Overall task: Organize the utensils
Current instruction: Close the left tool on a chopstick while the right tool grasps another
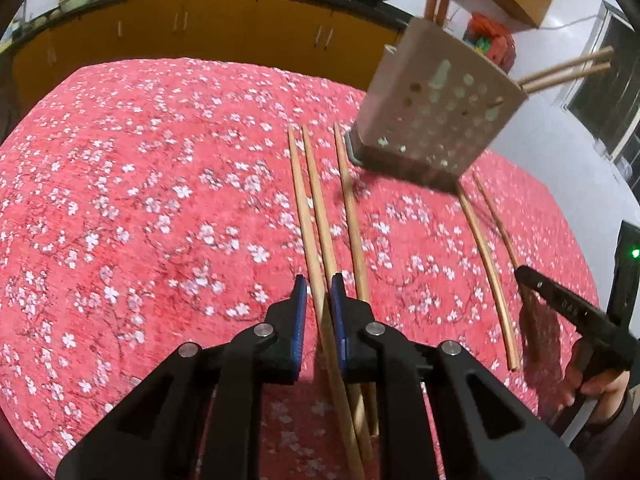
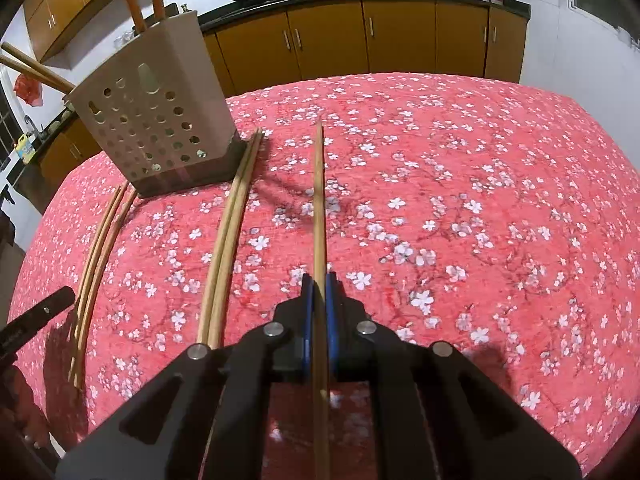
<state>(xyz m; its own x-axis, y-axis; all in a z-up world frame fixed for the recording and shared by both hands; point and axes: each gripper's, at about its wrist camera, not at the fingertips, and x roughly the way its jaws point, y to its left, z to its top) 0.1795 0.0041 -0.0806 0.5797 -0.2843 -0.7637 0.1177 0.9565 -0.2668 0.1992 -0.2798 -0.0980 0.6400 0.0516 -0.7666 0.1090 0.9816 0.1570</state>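
Pinching one chopstick (image 2: 319, 200) between pressed-together pads, the right gripper (image 2: 319, 292) is risking a pivot, gripped near one end. The left gripper (image 1: 319, 296) is nipping a chopstick (image 1: 308, 216) beside two loose neighbours (image 1: 352, 216), risking a snag. The perforated holder (image 2: 160, 120) is standing ahead, already carrying sticks. The floral red tablecloth (image 2: 480, 200) is bunching softly; yellow cabinets (image 2: 400, 36) are lining the wall beyond
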